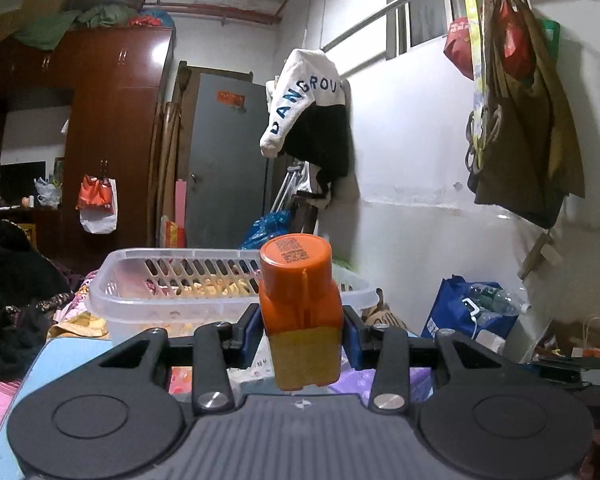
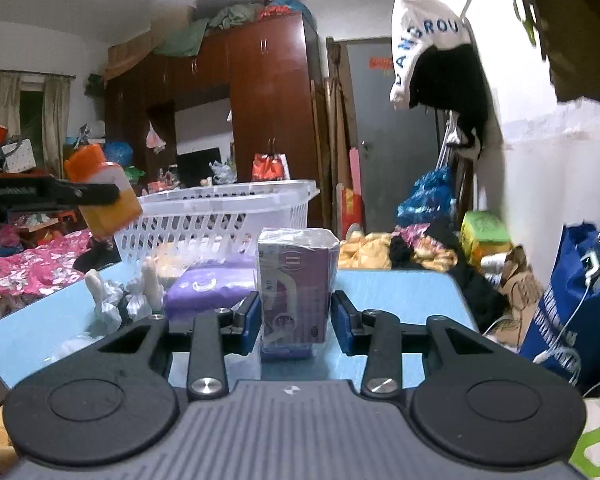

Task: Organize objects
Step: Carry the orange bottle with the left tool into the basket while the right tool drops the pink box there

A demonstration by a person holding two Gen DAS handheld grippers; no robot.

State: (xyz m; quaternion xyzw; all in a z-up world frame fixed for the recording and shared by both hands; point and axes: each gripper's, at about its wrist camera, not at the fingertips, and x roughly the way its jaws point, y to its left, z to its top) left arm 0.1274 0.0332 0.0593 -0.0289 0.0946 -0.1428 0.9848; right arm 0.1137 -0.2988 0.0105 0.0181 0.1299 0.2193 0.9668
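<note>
My left gripper (image 1: pixel 302 324) is shut on an orange-capped bottle (image 1: pixel 298 304) with yellow contents, held in the air in front of a clear slotted basket (image 1: pixel 172 280). The same bottle (image 2: pixel 104 196) and left gripper (image 2: pixel 100 194) show at the left of the right wrist view, near the basket (image 2: pixel 220 220). My right gripper (image 2: pixel 296 322) is open around a purple wrapped box (image 2: pixel 294 288) that stands upright on the light blue table (image 2: pixel 400 292). Its blue pads sit on either side of the box, with a small gap.
A purple soft pack (image 2: pixel 208 286) and a white plastic bag (image 2: pixel 116 300) lie on the table left of the box. Clothes and bags crowd the bed behind. A blue bag (image 2: pixel 576 304) stands right of the table. A hoodie (image 1: pixel 312 108) hangs on the wall.
</note>
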